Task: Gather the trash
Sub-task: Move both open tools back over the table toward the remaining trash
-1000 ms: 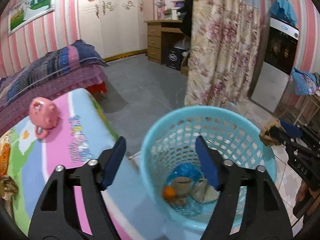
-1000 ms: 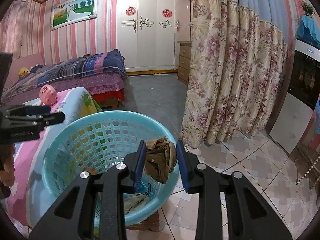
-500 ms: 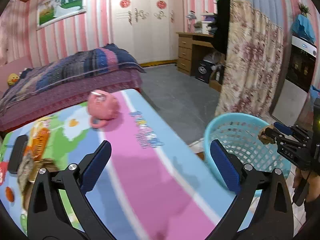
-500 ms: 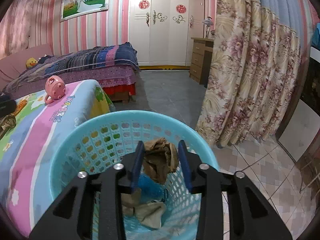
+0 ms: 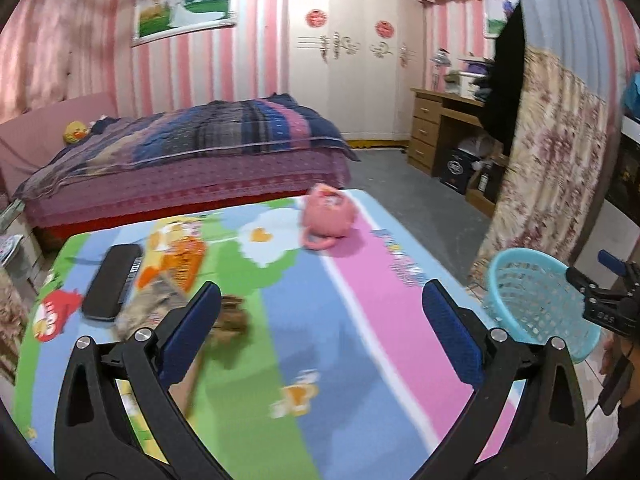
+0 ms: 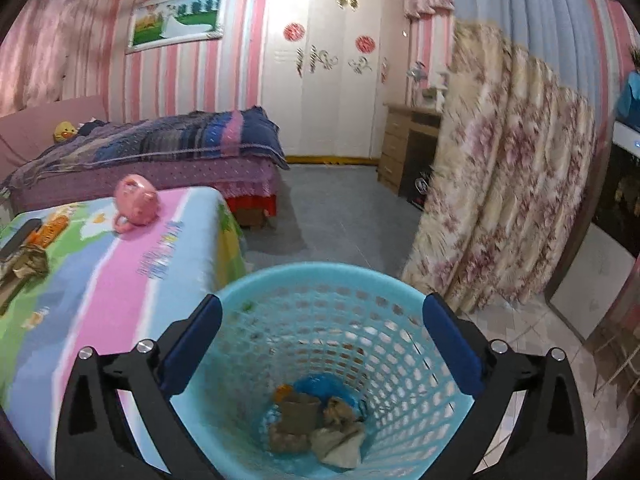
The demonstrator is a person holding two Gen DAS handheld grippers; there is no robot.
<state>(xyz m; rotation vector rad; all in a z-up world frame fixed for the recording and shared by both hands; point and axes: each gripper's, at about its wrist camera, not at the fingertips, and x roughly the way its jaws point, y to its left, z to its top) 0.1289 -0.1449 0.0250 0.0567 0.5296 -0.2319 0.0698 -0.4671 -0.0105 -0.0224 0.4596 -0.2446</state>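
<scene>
Right wrist alone shows trash inside the basket; both claws spread, empty.

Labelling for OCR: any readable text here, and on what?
"DAS", faint: side of right gripper.
Purple lettering on mat: blurred, unreadable.
Barcode strip on black device: too small.
Red round signs on wardrobe: unreadable.
</scene>
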